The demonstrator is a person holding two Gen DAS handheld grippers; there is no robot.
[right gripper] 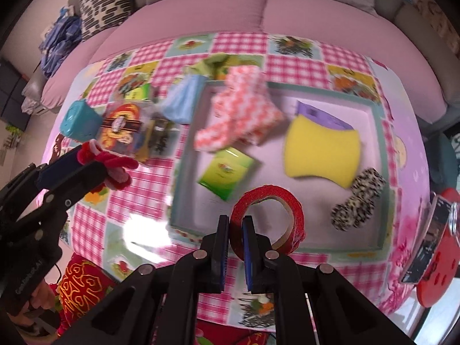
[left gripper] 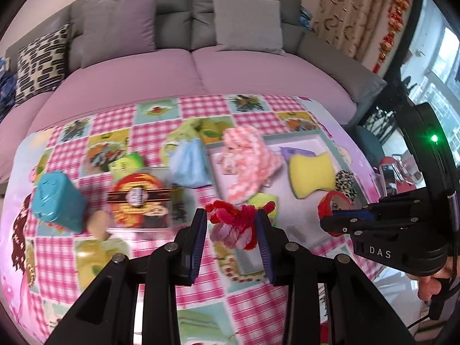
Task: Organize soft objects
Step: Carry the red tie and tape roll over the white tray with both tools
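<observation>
Left hand-held gripper (left gripper: 231, 231) is clamped on a red and pink fuzzy toy (left gripper: 234, 225), its blue pads pressing the plush from both sides, and it hangs above the checked cloth of the bench (left gripper: 201, 293); from the right wrist camera the same toy (right gripper: 110, 162) shows at 9 o'clock, sticking out past the black fingers. Right hand-held gripper (right gripper: 235, 227) is pinched on the near wall of a red tape roll (right gripper: 268, 220), one pad inside the ring and one outside, and the roll stands on edge over the near rim of the shallow tray (right gripper: 376, 132). Inside the tray lie a yellow sponge (right gripper: 322, 148) at 1 o'clock with a purple card (right gripper: 319, 116) tucked just behind it, a pink and white chevron cloth (right gripper: 241, 109) at 12 o'clock draped across the tray's far left corner, a green packet (right gripper: 227, 171) near the middle, and a black and white spotted scrunchie (right gripper: 358, 202) at 3 o'clock. Outside the tray, at 10 o'clock, a light blue cloth (right gripper: 184, 100) sits just beside the left rim, with a clear box bearing a red and yellow label (right gripper: 126, 132) and a teal box (right gripper: 79, 122) farther left. Behind the bench runs a sofa with pink seat cushions (right gripper: 201, 14)
</observation>
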